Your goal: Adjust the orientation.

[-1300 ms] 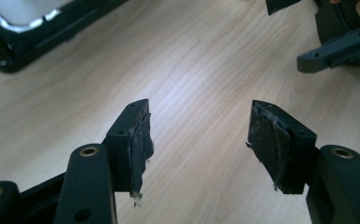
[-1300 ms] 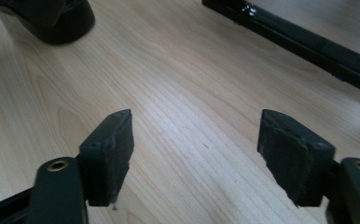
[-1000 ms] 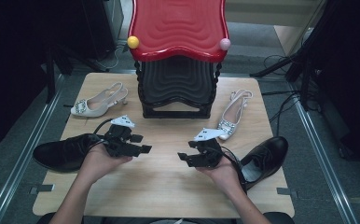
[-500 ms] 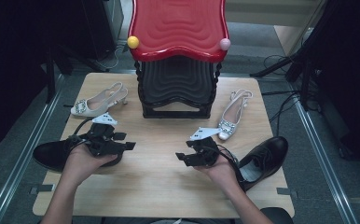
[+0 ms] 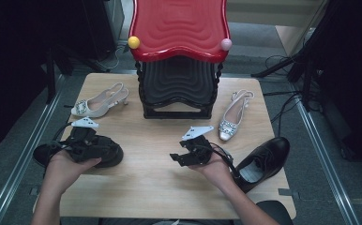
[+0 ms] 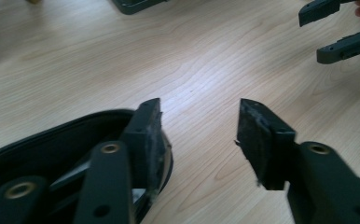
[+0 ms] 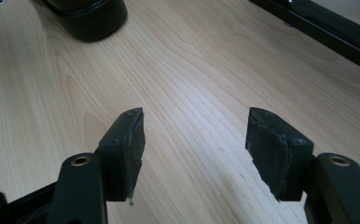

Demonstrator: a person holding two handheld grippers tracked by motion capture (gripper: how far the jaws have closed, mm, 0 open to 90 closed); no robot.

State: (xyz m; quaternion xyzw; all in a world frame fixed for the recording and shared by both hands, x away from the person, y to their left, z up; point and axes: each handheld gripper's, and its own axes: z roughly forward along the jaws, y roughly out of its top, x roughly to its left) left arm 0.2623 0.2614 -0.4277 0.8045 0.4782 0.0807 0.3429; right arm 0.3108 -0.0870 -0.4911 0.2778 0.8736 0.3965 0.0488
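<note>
One glossy black shoe lies at the desk's left edge; the left tool, jaws just closing, straddles its rim ungripped. Right tool gapes empty over bare wood.
</note>
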